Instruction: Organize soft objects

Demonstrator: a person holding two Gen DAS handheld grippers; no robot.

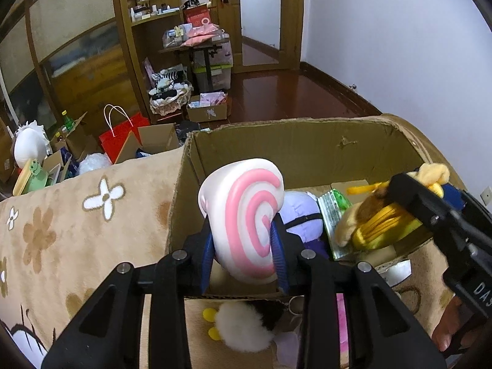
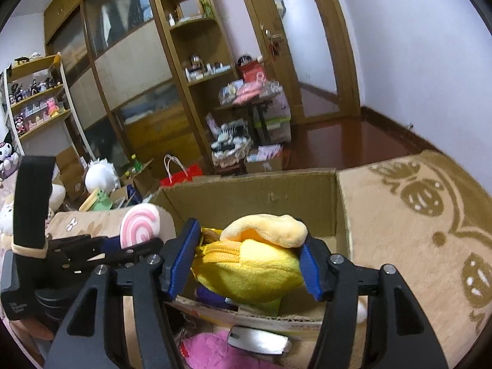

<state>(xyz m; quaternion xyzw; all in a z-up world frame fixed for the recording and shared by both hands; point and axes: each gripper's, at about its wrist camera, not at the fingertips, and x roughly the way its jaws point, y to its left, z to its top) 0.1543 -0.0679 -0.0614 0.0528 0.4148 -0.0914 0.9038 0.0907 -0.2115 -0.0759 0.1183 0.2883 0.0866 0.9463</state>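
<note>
My left gripper (image 1: 243, 240) is shut on a white soft toy with a pink swirl (image 1: 246, 215) and holds it over the near edge of an open cardboard box (image 1: 295, 141). My right gripper (image 2: 246, 261) is shut on a yellow plush pouch with a zipper (image 2: 252, 267), held above the same box (image 2: 252, 193). In the left wrist view the right gripper's arm (image 1: 442, 224) and yellow plush (image 1: 378, 224) show at the right. A purple plush (image 1: 299, 212) and a green packet (image 1: 333, 212) lie in the box.
The box stands on a beige flowered blanket (image 1: 77, 221). A fluffy white toy with yellow feet (image 1: 240, 326) and a pink plush (image 2: 209, 350) lie in front of the box. Boxes, a red bag (image 1: 123, 138) and shelves crowd the floor beyond.
</note>
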